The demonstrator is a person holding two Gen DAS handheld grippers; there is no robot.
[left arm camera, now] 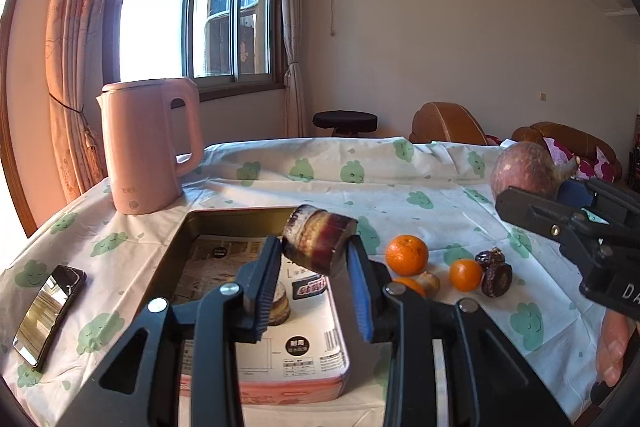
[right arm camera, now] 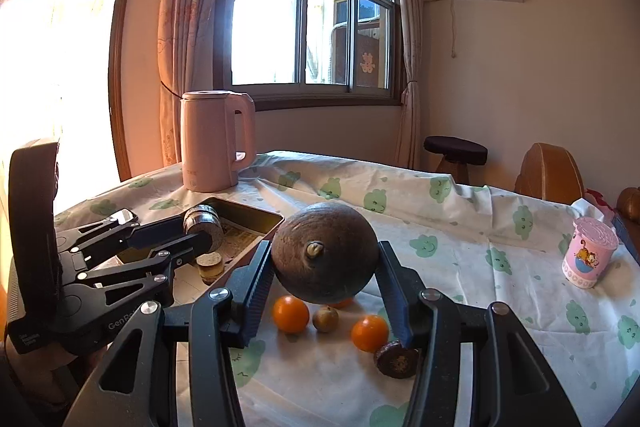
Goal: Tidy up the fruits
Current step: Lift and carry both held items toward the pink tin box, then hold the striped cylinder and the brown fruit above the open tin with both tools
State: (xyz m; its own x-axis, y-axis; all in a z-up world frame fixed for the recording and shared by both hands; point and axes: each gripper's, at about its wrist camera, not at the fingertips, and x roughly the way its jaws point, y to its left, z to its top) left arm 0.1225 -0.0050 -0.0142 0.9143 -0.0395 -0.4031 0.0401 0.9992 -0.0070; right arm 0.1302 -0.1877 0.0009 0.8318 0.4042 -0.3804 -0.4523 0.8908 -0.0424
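Dark-banded chunk, left wrist view: short cylinder piece (left arm camera: 319, 240) pinched between my left gripper (left arm camera: 314, 269) pads, narrow gap, held over the metal tray (left arm camera: 176, 247) — my read: staged for a drop beside the similar piece (left arm camera: 280, 303) already in there.
Loose fruit, same view: oranges (left arm camera: 407, 254) and dark dates (left arm camera: 496, 273) on the tablecloth (left arm camera: 420, 179), right of tray, unsorted.
Right wrist view: my right gripper (right arm camera: 325, 281) clamped on the big round brown fruit (right arm camera: 325, 253), jaws moderately wide, lifted above the oranges so nothing gets knocked.
Only left view shows: phone (left arm camera: 48, 315), tray's printed liner.
Only right view shows: pink cup (right arm camera: 588, 253), cut dark piece (right arm camera: 397, 359) under my right finger; tray interior mostly hidden.
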